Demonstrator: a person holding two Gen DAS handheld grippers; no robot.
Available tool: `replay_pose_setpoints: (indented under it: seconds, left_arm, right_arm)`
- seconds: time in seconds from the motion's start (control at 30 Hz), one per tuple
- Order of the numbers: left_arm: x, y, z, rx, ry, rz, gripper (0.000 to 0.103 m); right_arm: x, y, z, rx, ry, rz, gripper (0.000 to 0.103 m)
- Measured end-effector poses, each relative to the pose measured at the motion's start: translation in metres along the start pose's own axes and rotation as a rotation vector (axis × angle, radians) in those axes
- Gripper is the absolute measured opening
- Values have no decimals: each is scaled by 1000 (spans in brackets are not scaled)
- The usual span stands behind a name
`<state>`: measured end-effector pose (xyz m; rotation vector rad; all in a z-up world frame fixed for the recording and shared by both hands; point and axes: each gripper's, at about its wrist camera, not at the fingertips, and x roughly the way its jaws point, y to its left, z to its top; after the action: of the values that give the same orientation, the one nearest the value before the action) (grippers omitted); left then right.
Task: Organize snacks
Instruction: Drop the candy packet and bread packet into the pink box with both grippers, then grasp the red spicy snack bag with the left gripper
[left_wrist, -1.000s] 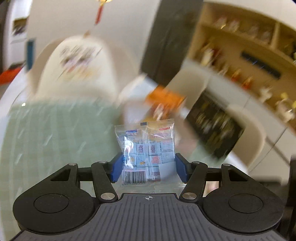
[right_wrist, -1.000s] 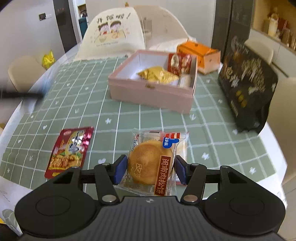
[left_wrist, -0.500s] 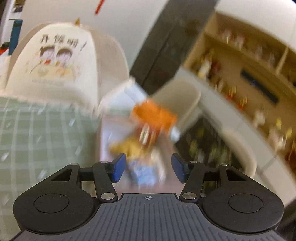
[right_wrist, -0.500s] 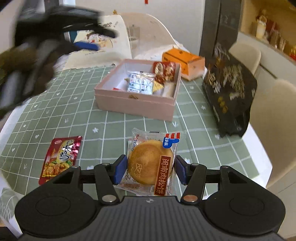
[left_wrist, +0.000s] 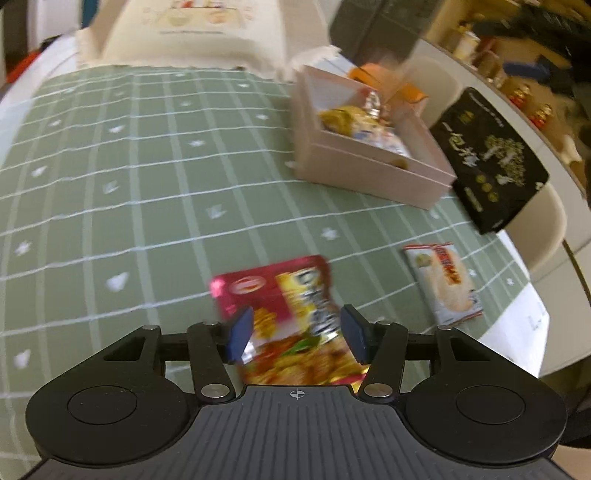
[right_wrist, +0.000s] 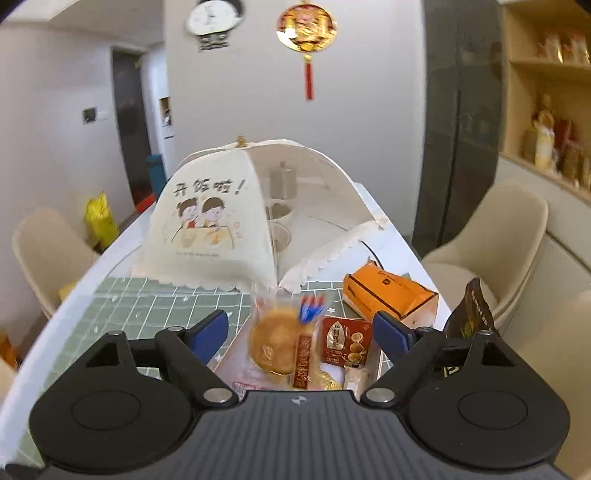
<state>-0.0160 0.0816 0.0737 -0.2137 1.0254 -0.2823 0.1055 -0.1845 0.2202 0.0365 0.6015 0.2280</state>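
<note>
While your left gripper (left_wrist: 293, 334) closes its jaws around the red snack packet (left_wrist: 291, 321) on the near tablecloth (left_wrist: 129, 184), only your right gripper (right_wrist: 300, 332) shows jaws opening, the pastry packet (right_wrist: 284, 343) loose between them over the pink box (right_wrist: 231, 360).

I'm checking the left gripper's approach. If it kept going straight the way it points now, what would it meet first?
Most likely the red snack packet, lying flat on the green tablecloth. It already sits between the left gripper's closing jaws, though blur leaves contact unclear.

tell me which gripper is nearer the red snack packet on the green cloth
Left. The left gripper is right over the red snack packet, jaws closing either side. The right gripper is away over the pink box.
</note>
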Motion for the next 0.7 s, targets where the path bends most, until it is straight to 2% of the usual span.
replay_pose_setpoints:
  seconds: [0.07, 0.13, 0.23, 0.37, 0.5, 0.7]
  left_arm:
    - [-3, 9, -6, -34, 12, 15, 58]
    - [-2, 14, -11, -62, 35, 20, 58]
    - [1, 14, -21, -88, 56, 14, 58]
    - [2, 12, -21, -96, 44, 43, 57]
    - [7, 11, -17, -107, 50, 77, 56]
    - [9, 1, -14, -78, 48, 74, 54]
  right_arm:
    - [0, -8, -13, 46, 22, 44, 86]
    - [3, -14, -38, 87, 94, 87, 86]
    - [13, -13, -84, 91, 220, 83, 86]
    - [10, -1, -141, 53, 334, 98, 86]
    - [3, 8, -177, -28, 362, 32, 86]
    - [15, -8, -202, 10, 436, -35, 86]
